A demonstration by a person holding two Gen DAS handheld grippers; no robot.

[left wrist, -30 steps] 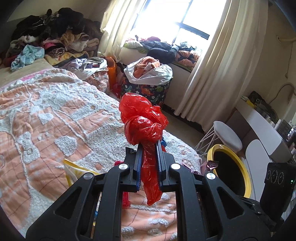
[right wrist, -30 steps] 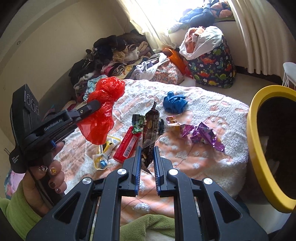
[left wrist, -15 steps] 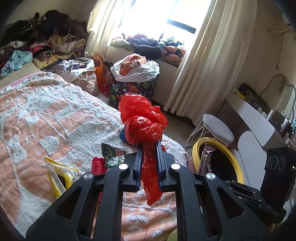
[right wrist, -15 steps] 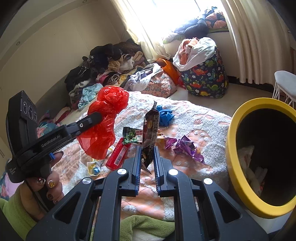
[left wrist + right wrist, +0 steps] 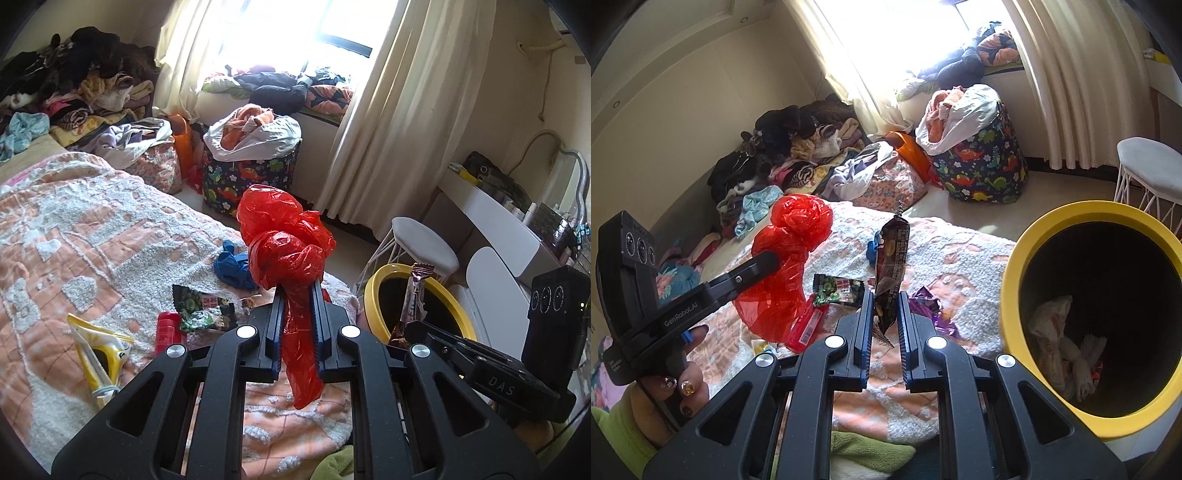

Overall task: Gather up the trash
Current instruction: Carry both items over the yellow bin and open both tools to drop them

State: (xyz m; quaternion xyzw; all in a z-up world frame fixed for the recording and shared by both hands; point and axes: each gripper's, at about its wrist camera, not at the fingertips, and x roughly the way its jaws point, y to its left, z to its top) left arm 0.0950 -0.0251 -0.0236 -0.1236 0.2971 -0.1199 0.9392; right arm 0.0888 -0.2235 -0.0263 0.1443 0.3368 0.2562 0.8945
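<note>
I am holding two pieces of trash at this moment, one in each claw. My left gripper (image 5: 297, 325) is closed tight on a crumpled red plastic bag (image 5: 284, 243), and the bag is standing up above the fingers while a tail of it is hanging below them. My right gripper (image 5: 884, 321) is nearly closed on the lower end of a dark snack wrapper (image 5: 892, 266), which is pointing upward; the jaws are leaving only a narrow gap around it. The yellow bin (image 5: 1012, 280) is standing just beside the bed (image 5: 960, 251), to the right of this gripper, and some pale rubbish is already lying at its bottom, so I am judging that part of the job is done. Both pieces are not yet over the opening. On the bed I am seeing more work: a green snack packet (image 5: 838, 290), a red flat packet (image 5: 805, 328), a purple foil wrapper (image 5: 929, 302), a blue crumpled bag (image 5: 234, 267) and a yellow wrapper (image 5: 98, 350). So I am thinking the task is around the middle.
</note>
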